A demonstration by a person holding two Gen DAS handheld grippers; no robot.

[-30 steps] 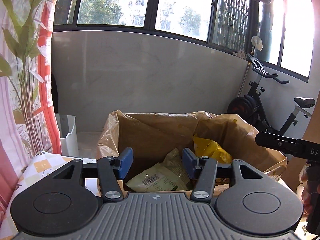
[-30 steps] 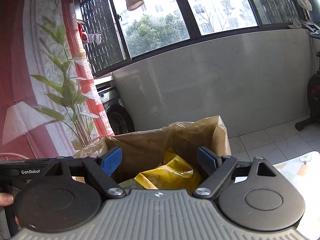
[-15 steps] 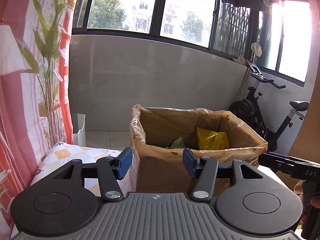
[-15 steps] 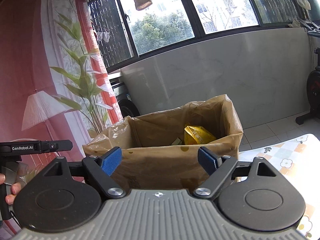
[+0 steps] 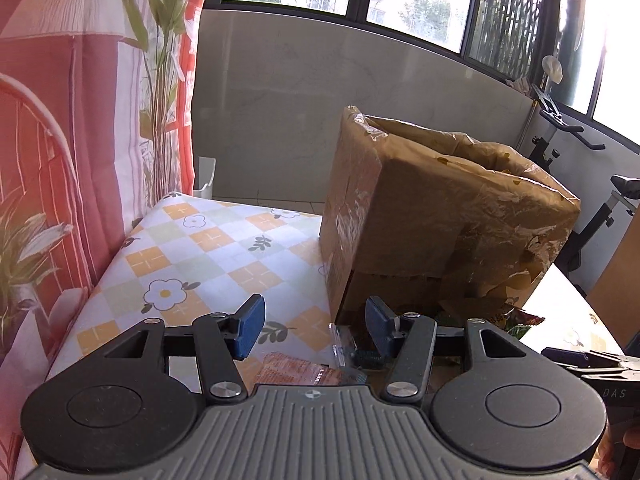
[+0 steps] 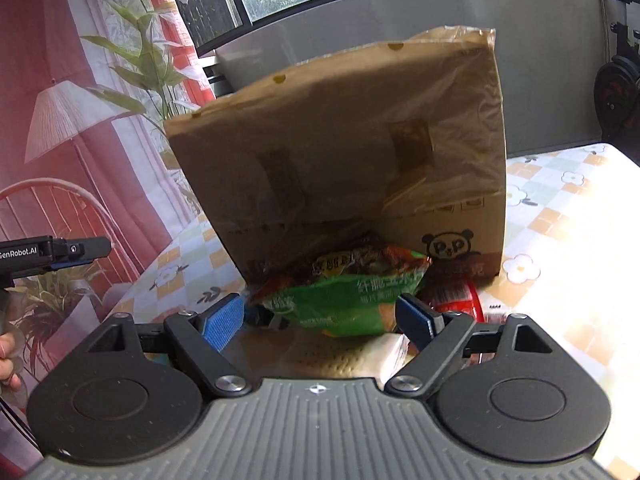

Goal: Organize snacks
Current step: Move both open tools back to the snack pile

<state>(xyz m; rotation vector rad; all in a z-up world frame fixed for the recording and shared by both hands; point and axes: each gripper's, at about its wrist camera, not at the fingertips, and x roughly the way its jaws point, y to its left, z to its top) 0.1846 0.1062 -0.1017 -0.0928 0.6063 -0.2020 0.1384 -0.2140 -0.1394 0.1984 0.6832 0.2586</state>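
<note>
The left gripper (image 5: 312, 326) has its 2 blue pads apart with nothing clamped between them; it hangs over the near part of the table (image 5: 208, 248), which carries a checked cloth with flower prints. Directly below and ahead of its fingers lie an orange-red snack packet (image 5: 296, 374) and a clear-edged wrapper (image 5: 344, 350), both flat on the cloth. The right gripper (image 6: 320, 322) also has its 2 pads set wide apart and grips nothing. Between and just beyond its fingers sits a green snack bag (image 6: 340, 300) with printed lettering, lying on the table against the base of the cardboard box (image 6: 344, 152). A red packet (image 6: 456, 296) lies just right of the green bag, and a pale perforated-looking pack (image 6: 320, 356) lies under the gripper, closest to the camera. The box stands upright on the table, lined with a brown plastic bag (image 5: 480, 184) folded over its rim, and bears a panda logo near its lower right corner. Beyond the table are a red-and-white curtain (image 5: 60, 120), a leafy plant (image 6: 140, 52), a grey wall below windows, and an exercise bike (image 5: 580, 184).
</note>
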